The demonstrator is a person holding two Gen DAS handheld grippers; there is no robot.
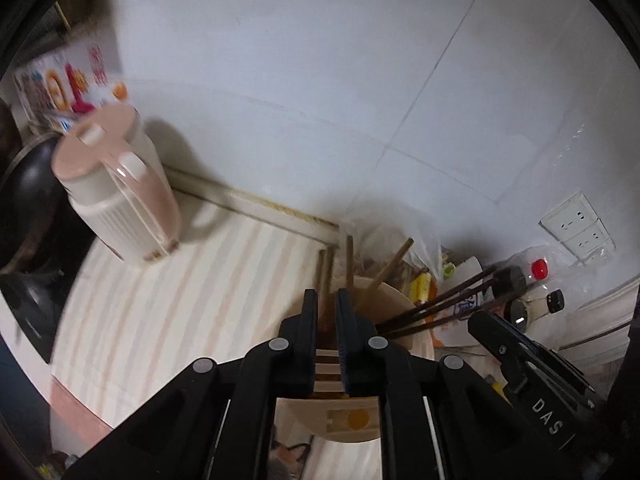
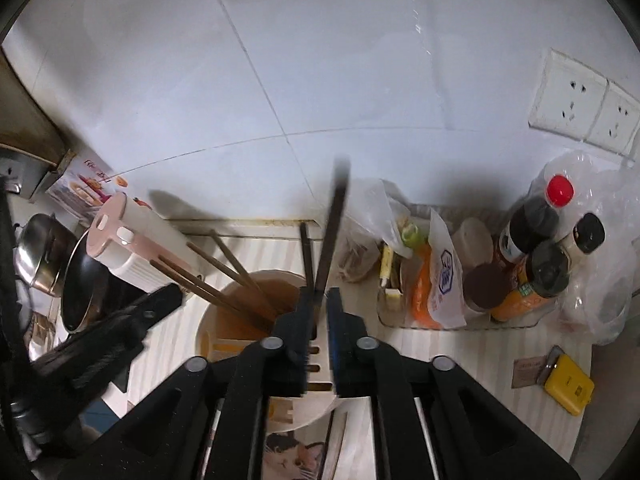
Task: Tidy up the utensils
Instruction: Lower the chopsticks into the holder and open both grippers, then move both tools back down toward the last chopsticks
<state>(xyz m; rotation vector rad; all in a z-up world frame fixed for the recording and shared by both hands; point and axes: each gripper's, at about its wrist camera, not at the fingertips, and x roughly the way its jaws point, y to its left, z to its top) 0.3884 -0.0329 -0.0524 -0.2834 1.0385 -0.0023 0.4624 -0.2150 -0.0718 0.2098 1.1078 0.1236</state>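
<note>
Down between the tips of the left gripper (image 1: pixel 327 298): jaws slack, parted by a narrow gap, two light chopsticks (image 1: pixel 325 270) upright in that gap. Looks released rather than clenched, though contact with the pads is hard to make out.

Directly beneath those jaws: a round beige holder (image 1: pixel 394 300), more light chopsticks leaning out of its far side. To the right of the jaws: dark chopsticks (image 1: pixel 440 306) slanting out of the same holder toward the tip of the right gripper (image 1: pixel 480 322).

Likewise at the right gripper (image 2: pixel 322 300): jaws apart, daylight visible between the pads. Between them, dark chopsticks (image 2: pixel 334 220), blurred, leaning against the left finger only, lower ends down in the holder (image 2: pixel 208 320). No squeeze from both sides.

Left of these jaws: light chopsticks (image 2: pixel 224 264) fanned in the holder, with the left gripper (image 2: pixel 164 298) just beside them.

Farther out, beyond and left of both pairs of jaws: a white jug with a pink lid (image 1: pixel 120 200), standing on the striped counter (image 1: pixel 180 300), and a black pan (image 1: pixel 28 208) past it.

Right of the right jaws: a clear tray (image 2: pixel 420 325) with an orange packet (image 2: pixel 436 292) and a red-capped bottle (image 2: pixel 560 191); nearer, a yellow box (image 2: pixel 568 384). Above, on the tiled wall (image 2: pixel 320 60): sockets (image 2: pixel 580 104).
</note>
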